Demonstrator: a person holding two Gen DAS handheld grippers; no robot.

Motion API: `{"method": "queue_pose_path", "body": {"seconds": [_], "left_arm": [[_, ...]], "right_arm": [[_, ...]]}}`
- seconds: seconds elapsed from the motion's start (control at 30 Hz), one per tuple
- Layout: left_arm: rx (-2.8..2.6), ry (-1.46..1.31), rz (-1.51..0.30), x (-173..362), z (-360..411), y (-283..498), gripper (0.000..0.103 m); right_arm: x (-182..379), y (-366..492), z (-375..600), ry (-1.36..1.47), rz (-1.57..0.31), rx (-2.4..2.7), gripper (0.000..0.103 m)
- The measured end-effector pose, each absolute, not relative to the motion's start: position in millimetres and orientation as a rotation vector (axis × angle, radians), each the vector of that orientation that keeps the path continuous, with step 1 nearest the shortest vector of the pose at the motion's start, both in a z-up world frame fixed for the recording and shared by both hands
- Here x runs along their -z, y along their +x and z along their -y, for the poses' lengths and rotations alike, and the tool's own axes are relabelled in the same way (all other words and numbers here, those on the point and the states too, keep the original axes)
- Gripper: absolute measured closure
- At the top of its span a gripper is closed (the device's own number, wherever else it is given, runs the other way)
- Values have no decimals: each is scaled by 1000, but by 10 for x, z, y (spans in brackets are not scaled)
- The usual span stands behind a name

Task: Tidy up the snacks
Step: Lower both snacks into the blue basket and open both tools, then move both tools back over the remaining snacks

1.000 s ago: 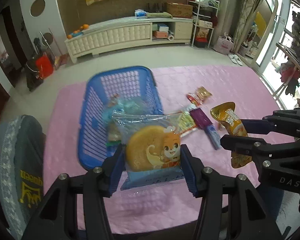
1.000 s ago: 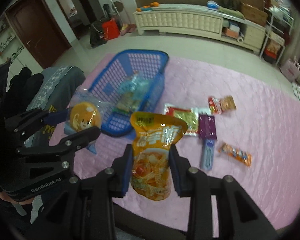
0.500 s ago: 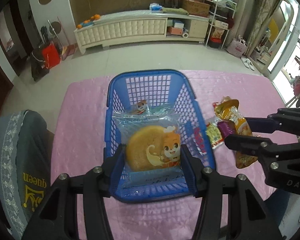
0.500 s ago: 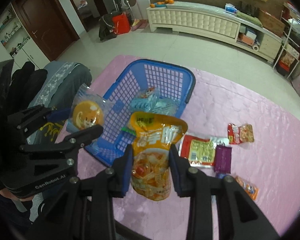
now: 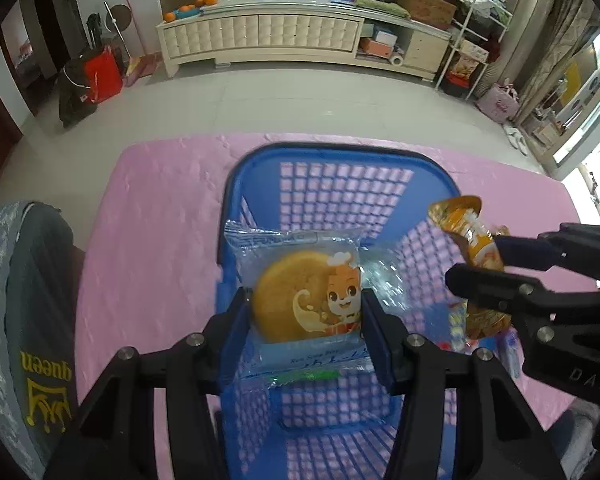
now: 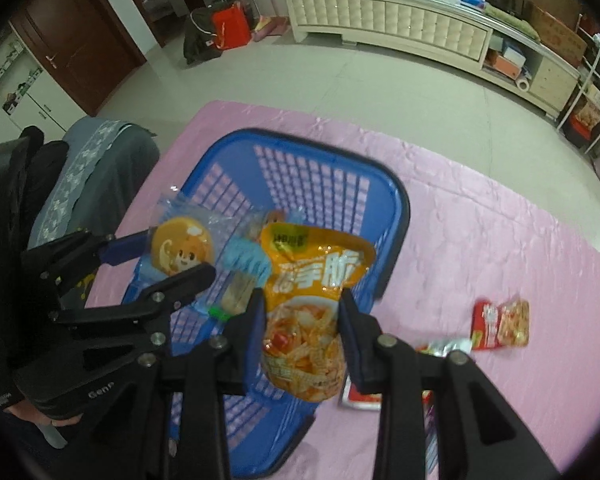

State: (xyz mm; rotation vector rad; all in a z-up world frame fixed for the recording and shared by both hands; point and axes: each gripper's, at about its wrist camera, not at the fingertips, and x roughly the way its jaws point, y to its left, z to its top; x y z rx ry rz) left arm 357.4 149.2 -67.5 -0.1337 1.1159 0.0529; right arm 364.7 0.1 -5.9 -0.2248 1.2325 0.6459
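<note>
Above the blue basket (image 5: 340, 168), left tool (image 5: 306, 320) pinched a cake packet (image 5: 300, 296), right tool (image 6: 302, 328) an orange pouch (image 6: 308, 304); probably best lowered before releasing.

Pale tiled floor (image 5: 300, 104), long cream cabinet (image 5: 268, 40), brown door (image 6: 76, 36)

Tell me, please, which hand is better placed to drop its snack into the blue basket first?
Left. Its gripper holds the cake packet directly above the basket interior, while the right gripper holds the orange pouch nearer the basket's side wall.
</note>
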Motion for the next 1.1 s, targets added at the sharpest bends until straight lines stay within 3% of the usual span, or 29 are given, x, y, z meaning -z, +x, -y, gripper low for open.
{"method": "queue_pose_path", "body": {"seconds": [0.2,0.27,0.37,0.43,0.47,0.87,1.1], "left_arm": [[-43,-194,-1137,721,-1605,3745,48],[-40,-211,-1128,711,-1621,3754,48],[-19,-188,-1114,685,-1586,3693,38],[-24,-163,-1118,664,-1536,3639,35],[-34,-145,-1116,646,-1509,3615,30],[-26,-95,-1039,63,-1168,2976,29],[2,-53,-996,-264,-885,2592,22]], "right_arm": [[153,3878,-80,-204,-1263,-635,57],[189,3910,-78,-194,-1275,-654,49],[167,3928,32,-161,-1251,-636,39],[173,3925,115,-159,-1278,-602,22],[188,3906,168,-161,-1310,-587,19],[-319,3289,619,-202,-1238,-586,19],[-738,2919,843,-202,-1168,-580,19]]}}
